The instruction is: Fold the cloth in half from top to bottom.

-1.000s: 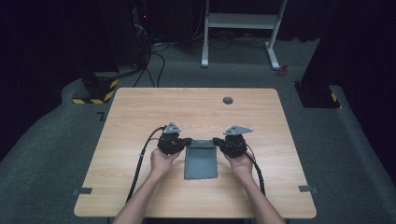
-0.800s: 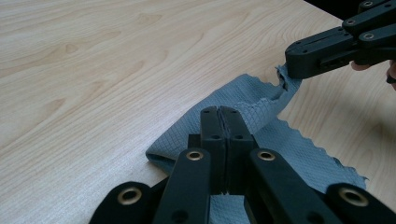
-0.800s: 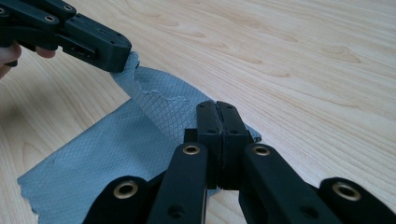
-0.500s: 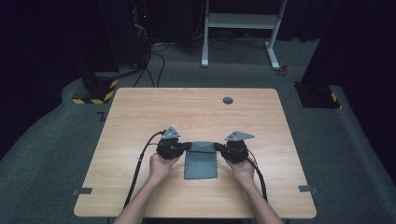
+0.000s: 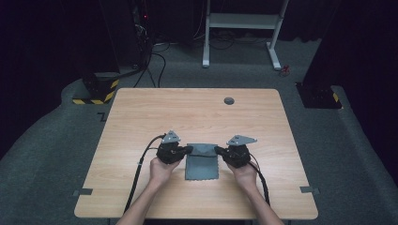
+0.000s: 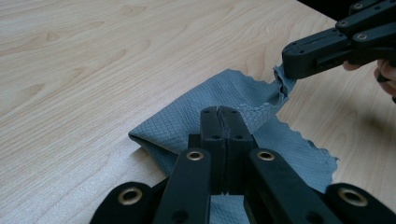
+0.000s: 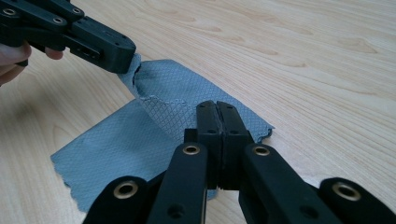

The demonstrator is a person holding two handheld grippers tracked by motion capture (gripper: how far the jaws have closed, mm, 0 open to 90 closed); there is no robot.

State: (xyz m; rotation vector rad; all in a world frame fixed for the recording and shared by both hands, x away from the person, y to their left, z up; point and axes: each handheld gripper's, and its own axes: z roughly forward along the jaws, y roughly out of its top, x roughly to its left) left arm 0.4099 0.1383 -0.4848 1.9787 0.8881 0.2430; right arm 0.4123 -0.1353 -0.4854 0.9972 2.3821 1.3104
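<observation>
Left tongs: the left gripper (image 5: 187, 150) is pinched tight on the far left corner of the cloth.
Cloth: the grey, thin, soft cloth with a tiny diamond pattern and zigzag edges (image 5: 202, 163) lies folded on the pale wooden table (image 5: 141, 117), right between both hands.
Right tongs: the right gripper (image 5: 218, 150) is pinched tight on the far right corner.
Which way: the cloth lies in from each gripper, and its long side runs from the person away across the table. Both hands are just as near.
Next, I think: both corners must go the same way together, or the fold will go crooked.
Far off: a small dark round cap (image 5: 229, 100) sits near the far edge.
</observation>
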